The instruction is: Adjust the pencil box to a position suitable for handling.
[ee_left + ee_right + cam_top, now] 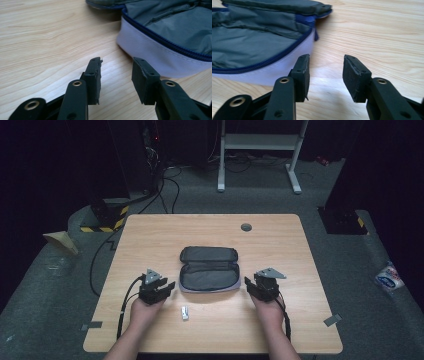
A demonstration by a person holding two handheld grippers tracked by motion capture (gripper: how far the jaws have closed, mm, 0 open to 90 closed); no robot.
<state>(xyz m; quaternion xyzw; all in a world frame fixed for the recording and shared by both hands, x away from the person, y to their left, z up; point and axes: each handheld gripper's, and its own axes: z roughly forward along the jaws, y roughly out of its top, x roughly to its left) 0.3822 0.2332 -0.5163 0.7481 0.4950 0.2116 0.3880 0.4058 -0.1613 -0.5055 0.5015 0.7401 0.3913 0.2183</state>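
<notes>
Right now I have the unzipped pencil case (pixel 209 270) lying open between my two grippers, just beside each. My left gripper (pixel 117 65) stands partly open with nothing between its jaws, the case's white side ahead to its right. My right gripper (pixel 326 62) likewise gapes empty, the case ahead to its left.

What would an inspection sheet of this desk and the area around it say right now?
Surface: wooden table, with a grey grommet.
Job's things: open zip case, grey lining, blue zipper, lying flat.
Clutter: small white item near the front edge.
Grippers: left gripper and right gripper flank the case, jaws open, nothing between them.
Cables: one black cable trails from each gripper.
Surroundings: grey carpet, white stand, plastic packet on the floor.
</notes>
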